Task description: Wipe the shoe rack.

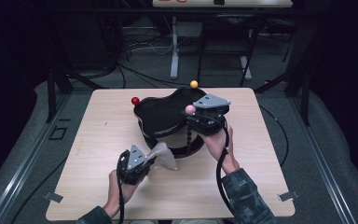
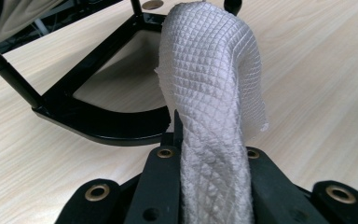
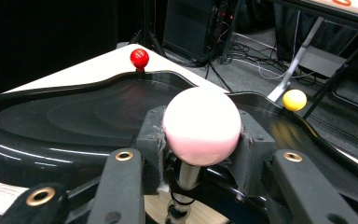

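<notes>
A glossy black curved tray (image 1: 161, 114) stands on a frame at the middle of the wooden table. Its posts are topped by a red ball (image 1: 135, 101), a yellow ball (image 1: 194, 84) and a pink ball (image 1: 190, 109). My right gripper (image 1: 192, 113) is shut on the pink ball (image 3: 201, 125), its pads pressing both sides. My left gripper (image 1: 151, 161) is shut on a white quilted cloth (image 1: 165, 156), low near the tray's front edge. In the left gripper view the cloth (image 2: 214, 93) rises from between the jaws and droops beside the black frame base (image 2: 102, 126).
The light wooden table (image 1: 98, 140) has bare room on its left, right and front. Dark floor with cables, table legs and metal rails surrounds it. The red ball (image 3: 139, 59) and the yellow ball (image 3: 294, 99) stand at the tray's far rim.
</notes>
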A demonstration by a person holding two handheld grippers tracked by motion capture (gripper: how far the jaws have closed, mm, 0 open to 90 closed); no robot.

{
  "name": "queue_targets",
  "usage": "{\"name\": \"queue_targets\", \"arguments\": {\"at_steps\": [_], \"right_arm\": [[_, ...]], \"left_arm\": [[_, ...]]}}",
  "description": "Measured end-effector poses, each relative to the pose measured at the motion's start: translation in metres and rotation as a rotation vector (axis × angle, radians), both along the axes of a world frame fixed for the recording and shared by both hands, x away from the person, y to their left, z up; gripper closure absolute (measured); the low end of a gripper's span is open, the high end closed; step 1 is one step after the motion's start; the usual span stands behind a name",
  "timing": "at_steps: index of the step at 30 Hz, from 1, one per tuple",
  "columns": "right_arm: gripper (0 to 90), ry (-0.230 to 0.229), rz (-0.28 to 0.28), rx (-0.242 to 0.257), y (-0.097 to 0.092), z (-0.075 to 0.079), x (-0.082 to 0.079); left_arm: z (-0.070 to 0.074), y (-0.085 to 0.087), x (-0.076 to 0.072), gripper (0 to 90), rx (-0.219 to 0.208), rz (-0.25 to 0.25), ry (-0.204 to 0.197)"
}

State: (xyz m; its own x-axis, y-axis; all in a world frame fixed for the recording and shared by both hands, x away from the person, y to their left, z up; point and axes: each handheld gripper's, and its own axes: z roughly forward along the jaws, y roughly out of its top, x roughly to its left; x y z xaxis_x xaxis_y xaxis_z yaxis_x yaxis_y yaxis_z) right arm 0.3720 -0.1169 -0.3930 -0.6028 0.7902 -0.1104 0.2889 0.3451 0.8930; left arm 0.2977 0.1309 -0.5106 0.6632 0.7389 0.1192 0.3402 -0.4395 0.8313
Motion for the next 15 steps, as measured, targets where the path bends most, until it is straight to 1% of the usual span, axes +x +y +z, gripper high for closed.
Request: {"name": "queue_targets", "arguments": {"at_steps": [3,5,7,8,9,11,13,15], "right_arm": [[60.3,0.0,-0.001,0.0,0.0,0.0,0.0],[60.3,0.003,0.006,0.002,0.0,0.0,0.0],[60.3,-0.005,-0.003,0.001,0.0,-0.001,0.0],[60.3,-0.004,-0.004,0.003,0.0,-0.001,-0.001],[60.3,-0.005,-0.003,0.003,0.0,-0.001,0.0],[60.3,-0.004,-0.004,0.003,0.0,-0.001,-0.001],[60.3,-0.004,-0.004,0.003,0.0,-0.001,-0.001],[60.3,-0.004,-0.005,0.002,0.0,-0.001,-0.001]], "left_arm": [[-0.006,-0.005,0.005,85.1,0.0,0.014,0.002],[-0.011,-0.009,0.009,85.1,-0.008,0.025,0.008],[-0.016,-0.014,0.012,85.0,-0.009,0.037,0.0],[-0.016,-0.014,0.012,85.0,-0.009,0.037,0.0],[-0.022,-0.021,0.015,85.0,-0.019,0.054,-0.005],[-0.028,-0.027,0.018,85.0,-0.012,0.063,-0.016],[-0.035,-0.031,0.022,85.0,-0.015,0.07,-0.002],[-0.042,-0.037,0.024,84.9,-0.01,0.077,-0.006]]}}
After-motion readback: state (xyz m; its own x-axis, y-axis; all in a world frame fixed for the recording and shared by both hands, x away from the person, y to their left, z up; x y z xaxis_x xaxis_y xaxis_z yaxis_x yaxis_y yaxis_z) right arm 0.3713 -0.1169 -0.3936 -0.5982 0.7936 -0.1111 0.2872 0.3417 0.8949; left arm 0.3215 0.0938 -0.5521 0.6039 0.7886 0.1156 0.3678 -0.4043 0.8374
